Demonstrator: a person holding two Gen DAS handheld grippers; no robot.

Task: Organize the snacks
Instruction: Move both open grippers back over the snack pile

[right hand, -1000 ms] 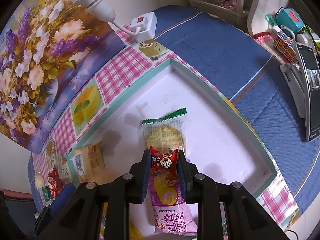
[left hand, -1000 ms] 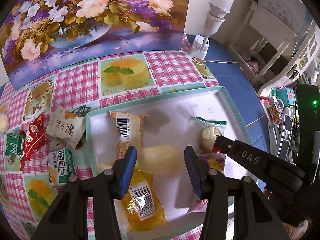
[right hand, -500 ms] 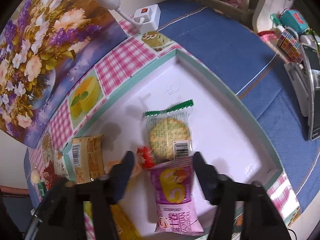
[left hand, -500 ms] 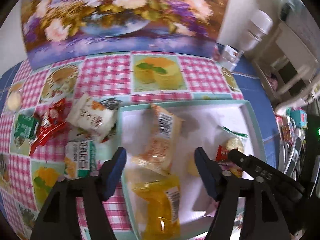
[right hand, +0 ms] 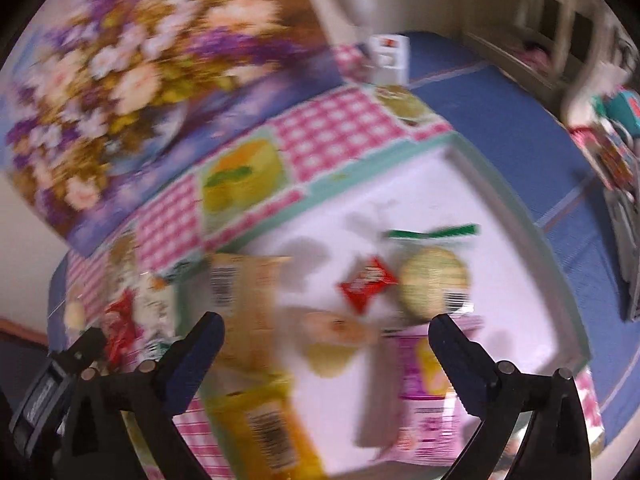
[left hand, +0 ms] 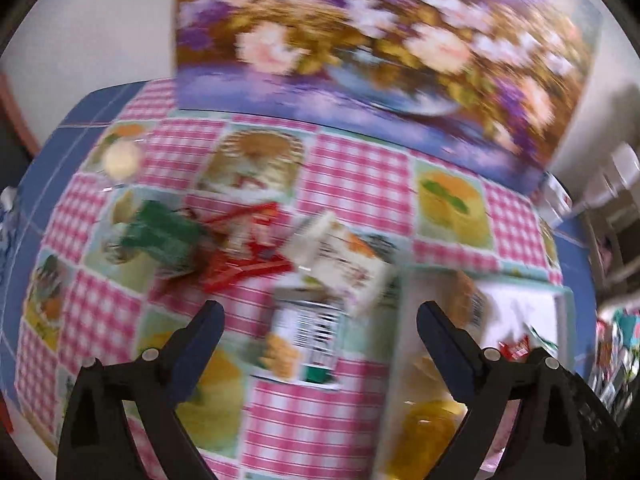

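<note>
We work over a pink gingham tablecloth [left hand: 352, 184] with a flower painting [left hand: 380, 40] propped behind it. The teal-rimmed tray [right hand: 516, 216] sits at its right end and already holds a round biscuit in a green-topped wrapper [right hand: 434, 280], a small red packet [right hand: 366, 284], a purple pouch [right hand: 424, 392], a yellow pack with a barcode [right hand: 264, 428] and a tan barcode pack [right hand: 236, 284].

Several snacks lie outside on the cloth: a white packet [left hand: 344, 264], a barcode carton [left hand: 308, 328], red wrappers [left hand: 248, 256] and a green one [left hand: 160, 236].

Both tongs are released and carry nothing: our left gripper [left hand: 320, 320] hangs just above the carton, our right gripper [right hand: 326, 336] over the tray.

We judge we are between placements; next, the left gripper should lower around the carton, squeeze it and carry it into the tray.
</note>
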